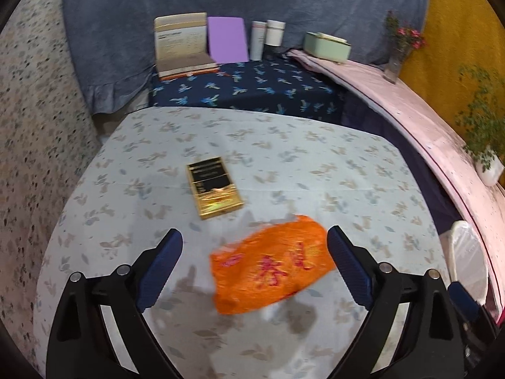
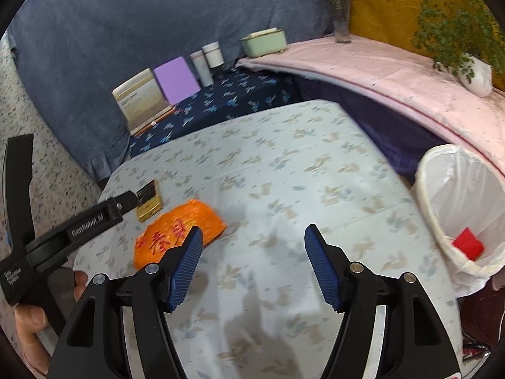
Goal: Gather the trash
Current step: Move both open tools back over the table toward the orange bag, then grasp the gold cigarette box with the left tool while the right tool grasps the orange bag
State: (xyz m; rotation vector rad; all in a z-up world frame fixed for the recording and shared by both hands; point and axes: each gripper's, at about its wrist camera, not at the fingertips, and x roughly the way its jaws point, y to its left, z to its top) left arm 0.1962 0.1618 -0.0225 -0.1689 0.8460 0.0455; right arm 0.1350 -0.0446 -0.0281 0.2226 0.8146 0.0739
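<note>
An orange wrapper [image 1: 273,263] with red characters lies flat on the pale floral tablecloth [image 1: 331,173]. My left gripper [image 1: 255,240] is open, with the wrapper between its blue fingers. A gold and black box [image 1: 214,187] lies just beyond it. In the right wrist view the wrapper [image 2: 175,232] and the box [image 2: 149,200] are at the left, under the left gripper's body [image 2: 85,221]. My right gripper [image 2: 254,237] is open and empty over bare cloth. A white-lined trash bin [image 2: 462,208] at the right holds a red item [image 2: 468,243].
Behind the table a dark blue floral surface [image 1: 252,87] carries a box, a purple card [image 1: 227,39], two white cylinders and a green container [image 1: 326,47]. A pink shelf [image 2: 394,75] at the right carries a flower vase [image 2: 341,9] and a potted plant [image 2: 467,60].
</note>
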